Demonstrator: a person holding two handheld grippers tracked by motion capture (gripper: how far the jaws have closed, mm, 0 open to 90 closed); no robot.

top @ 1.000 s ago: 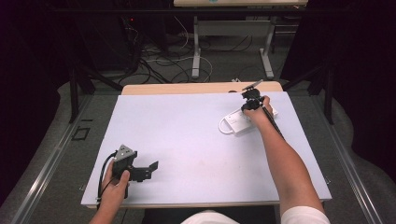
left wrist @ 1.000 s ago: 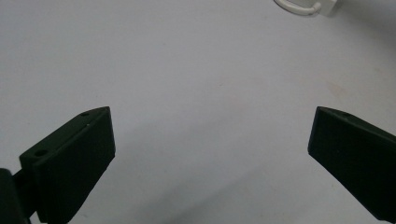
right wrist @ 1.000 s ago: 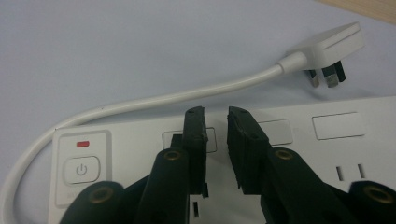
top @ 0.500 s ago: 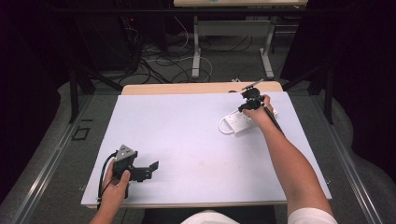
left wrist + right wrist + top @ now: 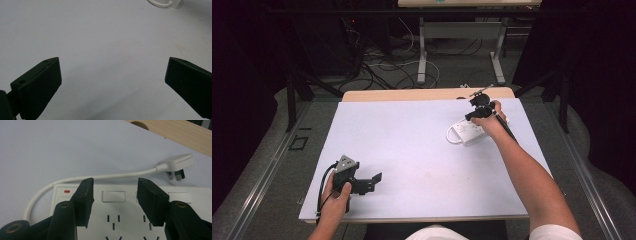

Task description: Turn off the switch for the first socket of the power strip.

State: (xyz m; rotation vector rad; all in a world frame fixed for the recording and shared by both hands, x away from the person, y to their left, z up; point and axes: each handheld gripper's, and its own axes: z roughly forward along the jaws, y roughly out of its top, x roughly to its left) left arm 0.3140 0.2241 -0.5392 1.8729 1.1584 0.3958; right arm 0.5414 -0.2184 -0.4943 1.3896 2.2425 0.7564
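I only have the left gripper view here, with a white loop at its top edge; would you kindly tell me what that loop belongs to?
Observer: It is the cable of a white power strip lying at the far right of the table.
Operator: Thank you. Is its plug in anything?
Observer: No, the plug lies loose on the table, prongs bare, beside the strip.
Operator: And where is the right gripper?
Observer: The right gripper hangs over the strip, its fingers having just been opening, apart on either side of a rocker switch, nothing pressed between them.
Operator: Any lamp lit?
Observer: A small red mark shows near the cable end; whether it glows I cannot tell.
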